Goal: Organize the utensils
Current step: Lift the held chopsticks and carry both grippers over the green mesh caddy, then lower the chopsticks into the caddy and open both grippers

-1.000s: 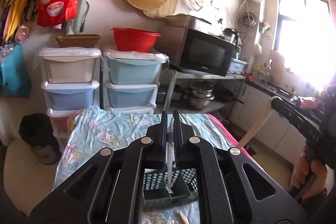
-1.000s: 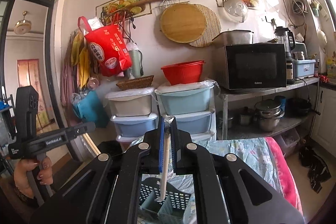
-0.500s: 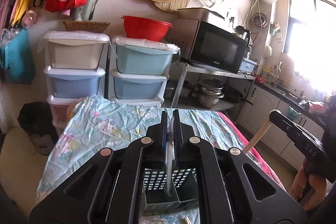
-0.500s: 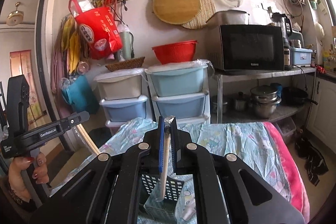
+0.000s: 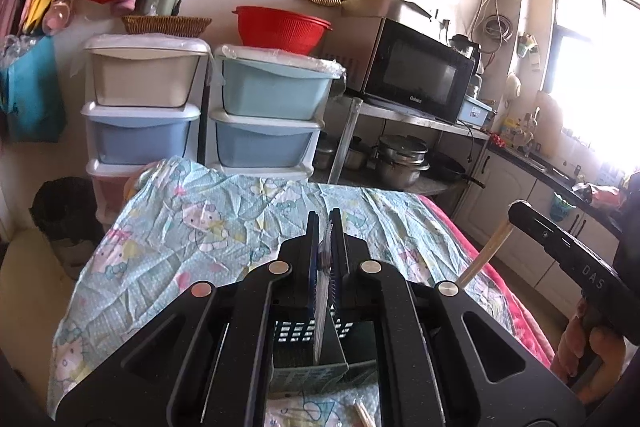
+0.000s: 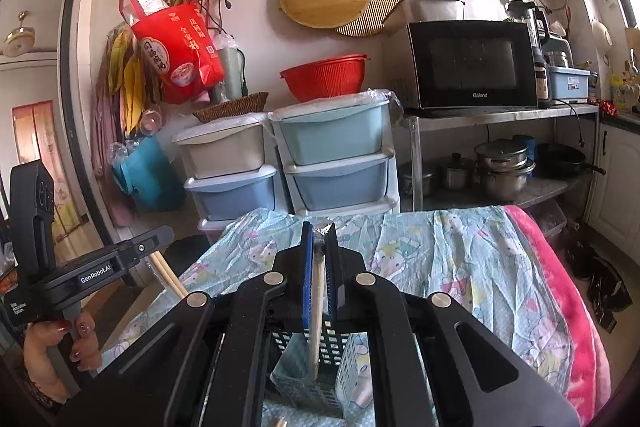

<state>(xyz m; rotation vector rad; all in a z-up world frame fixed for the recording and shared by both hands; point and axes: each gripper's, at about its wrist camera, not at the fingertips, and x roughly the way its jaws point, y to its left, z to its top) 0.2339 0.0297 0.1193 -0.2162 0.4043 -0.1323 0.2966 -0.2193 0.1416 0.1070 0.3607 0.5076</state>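
My left gripper (image 5: 325,223) is shut on a clear plastic utensil (image 5: 321,311) that hangs down into the dark perforated utensil basket (image 5: 308,359) just below it. My right gripper (image 6: 319,233) is shut on wooden chopsticks (image 6: 316,319), whose lower end hangs inside the same basket (image 6: 316,375). The right gripper with its chopsticks (image 5: 486,251) shows at the right of the left wrist view. The left gripper (image 6: 120,263) shows at the left of the right wrist view.
The basket stands on a table under a light blue cartoon-print cloth (image 5: 208,227) with a pink blanket edge (image 6: 560,287). A loose chopstick (image 5: 364,415) lies near the basket. Stacked plastic drawers (image 5: 264,123), a microwave (image 5: 420,71) and pots stand behind the table.
Both grippers have tilted downward and closer to the table, so more of the cloth and the basket shows. Both stay shut on their utensils.
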